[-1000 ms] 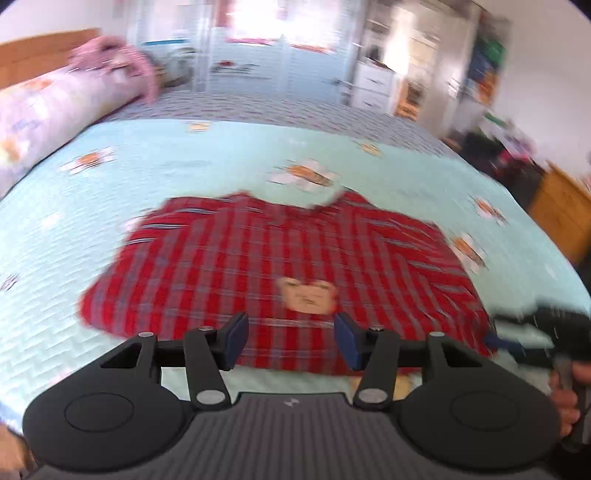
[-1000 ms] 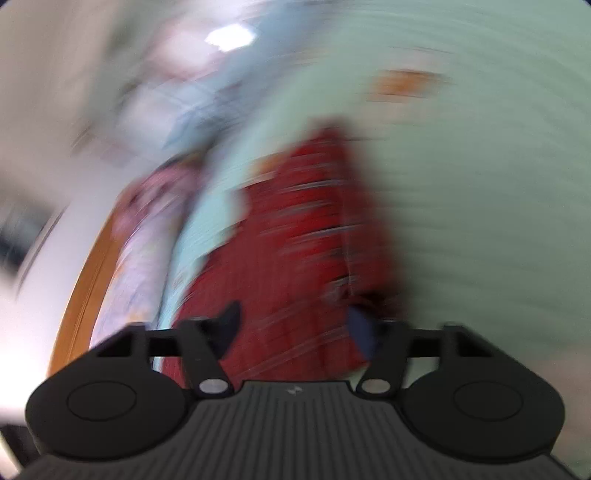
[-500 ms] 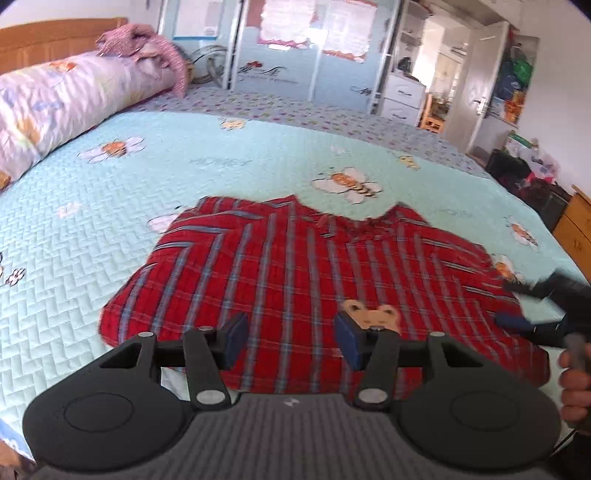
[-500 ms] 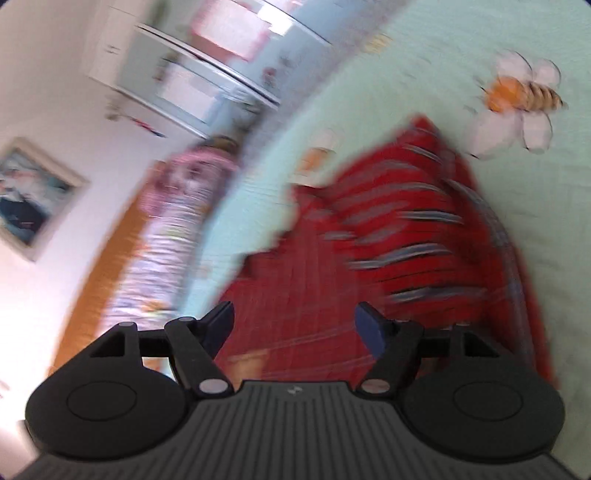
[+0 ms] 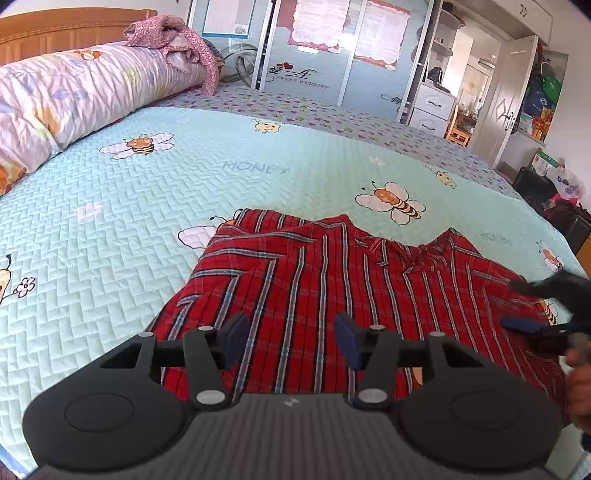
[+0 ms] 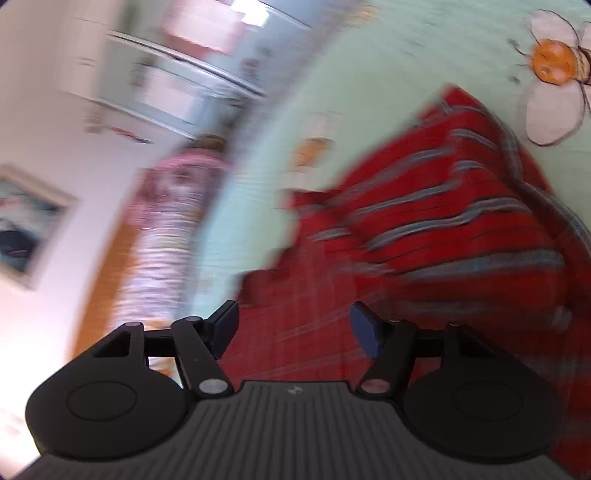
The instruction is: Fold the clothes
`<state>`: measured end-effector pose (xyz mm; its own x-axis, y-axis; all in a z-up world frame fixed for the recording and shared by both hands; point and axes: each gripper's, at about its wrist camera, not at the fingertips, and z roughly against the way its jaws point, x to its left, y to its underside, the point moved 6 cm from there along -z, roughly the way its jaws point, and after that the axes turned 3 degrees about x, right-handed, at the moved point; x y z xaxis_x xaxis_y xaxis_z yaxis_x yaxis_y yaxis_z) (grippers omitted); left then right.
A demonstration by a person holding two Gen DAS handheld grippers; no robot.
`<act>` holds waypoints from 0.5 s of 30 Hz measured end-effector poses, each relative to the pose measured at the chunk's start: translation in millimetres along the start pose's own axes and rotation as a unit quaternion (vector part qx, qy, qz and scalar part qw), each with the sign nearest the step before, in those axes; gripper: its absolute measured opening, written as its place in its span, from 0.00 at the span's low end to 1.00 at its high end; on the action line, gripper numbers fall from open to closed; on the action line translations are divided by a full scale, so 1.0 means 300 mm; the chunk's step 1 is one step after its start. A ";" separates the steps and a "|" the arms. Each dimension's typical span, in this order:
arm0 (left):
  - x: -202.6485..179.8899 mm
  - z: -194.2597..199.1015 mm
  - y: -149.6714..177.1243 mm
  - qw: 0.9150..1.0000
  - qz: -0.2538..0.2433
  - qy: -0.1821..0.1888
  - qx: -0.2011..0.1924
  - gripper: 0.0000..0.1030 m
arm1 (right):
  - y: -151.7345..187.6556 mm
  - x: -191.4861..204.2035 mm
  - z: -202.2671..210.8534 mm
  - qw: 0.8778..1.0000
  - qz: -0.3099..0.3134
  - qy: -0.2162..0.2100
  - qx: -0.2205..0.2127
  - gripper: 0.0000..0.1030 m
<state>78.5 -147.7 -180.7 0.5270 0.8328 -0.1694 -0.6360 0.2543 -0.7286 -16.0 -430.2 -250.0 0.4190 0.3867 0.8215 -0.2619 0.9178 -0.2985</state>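
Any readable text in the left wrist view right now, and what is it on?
"SWEET WEDDING": wardrobe door, under Chinese characters I cannot make out.
"HONEY": bedspread, stitched faintly.
Posters on the wardrobe: print too small to read.
Red plaid shirt: no text visible.

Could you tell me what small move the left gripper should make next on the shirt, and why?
Probably lower the left gripper onto the near hem of the red plaid cotton shirt and close: its jaws stand open and empty above that flat-spread fabric.
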 end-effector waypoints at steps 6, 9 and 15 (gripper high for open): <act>0.058 -0.031 -0.022 1.000 0.003 -0.006 0.002 0.53 | -0.107 -0.091 0.162 0.992 -0.084 -0.013 -0.094 0.54; 0.044 -0.089 -0.062 1.000 0.010 -0.005 0.004 0.53 | -0.075 0.005 0.121 0.994 -0.057 -0.051 -0.074 0.67; 0.032 -0.119 -0.118 1.000 -0.007 0.000 -0.011 0.53 | -0.146 -0.092 -0.055 0.997 -0.056 0.014 -0.050 0.36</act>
<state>126.1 -166.2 -180.2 0.5359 0.8292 -0.1588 -0.6162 0.2555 -0.7450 -1.7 -479.5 -267.6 0.4662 0.2816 0.8387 -0.1248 0.9595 -0.2527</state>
